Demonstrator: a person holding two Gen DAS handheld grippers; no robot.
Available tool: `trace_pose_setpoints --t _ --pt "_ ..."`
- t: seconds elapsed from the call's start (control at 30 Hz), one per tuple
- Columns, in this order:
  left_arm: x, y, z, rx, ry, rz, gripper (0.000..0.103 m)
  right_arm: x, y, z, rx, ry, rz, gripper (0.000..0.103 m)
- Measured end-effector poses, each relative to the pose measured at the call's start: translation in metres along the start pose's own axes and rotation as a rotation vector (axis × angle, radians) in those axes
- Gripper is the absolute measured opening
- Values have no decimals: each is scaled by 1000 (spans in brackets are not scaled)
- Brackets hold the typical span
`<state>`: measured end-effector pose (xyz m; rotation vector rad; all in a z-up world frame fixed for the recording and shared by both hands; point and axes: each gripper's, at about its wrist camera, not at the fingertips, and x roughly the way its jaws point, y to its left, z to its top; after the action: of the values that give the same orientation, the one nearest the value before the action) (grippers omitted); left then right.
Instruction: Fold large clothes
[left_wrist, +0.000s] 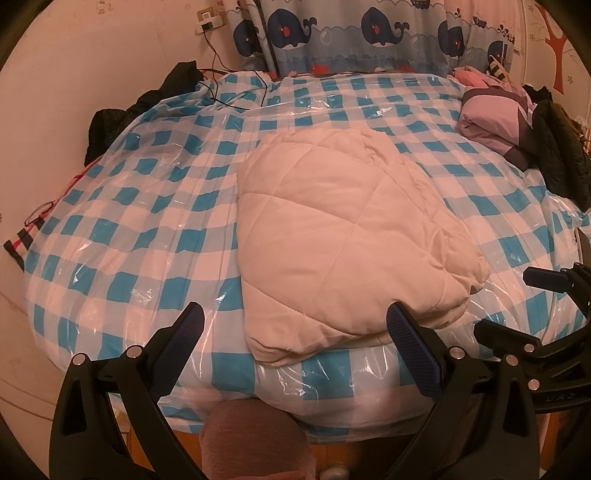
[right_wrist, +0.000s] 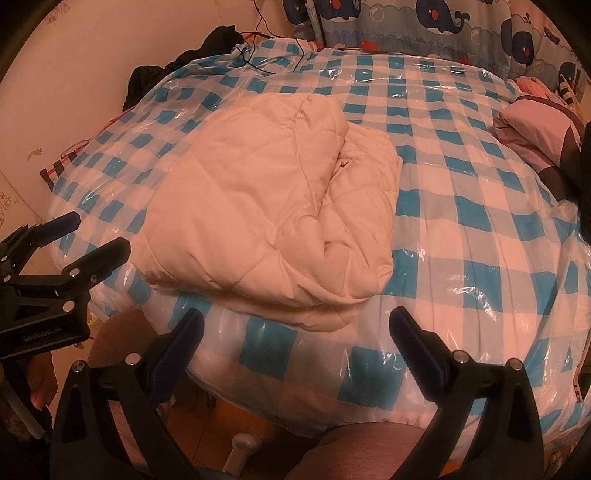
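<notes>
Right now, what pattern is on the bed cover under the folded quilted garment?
Blue-and-white checks, under clear plastic, on the bed cover; clearest in the right wrist view.

Bed (left_wrist: 147, 236), blue-white check cover under clear plastic; cream quilted garment (left_wrist: 343, 240) folded mid-bed, pink bundle (left_wrist: 495, 122) far right.

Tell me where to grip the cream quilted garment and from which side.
Probably grip the cream quilted garment at its thick near folded edge, coming in low from the front. Its layers stack there, overhanging toward the open right gripper, so one pinch likely catches them all on the checked bed cover.
</notes>
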<state>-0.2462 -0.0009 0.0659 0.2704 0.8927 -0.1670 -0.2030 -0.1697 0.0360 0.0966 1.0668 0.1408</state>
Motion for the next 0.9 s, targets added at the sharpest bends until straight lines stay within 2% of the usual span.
trace_pose_setpoints --t 0.9 --pt "-1 -3 1 -6 3 -7 95 1 -4 1 2 1 4 96"
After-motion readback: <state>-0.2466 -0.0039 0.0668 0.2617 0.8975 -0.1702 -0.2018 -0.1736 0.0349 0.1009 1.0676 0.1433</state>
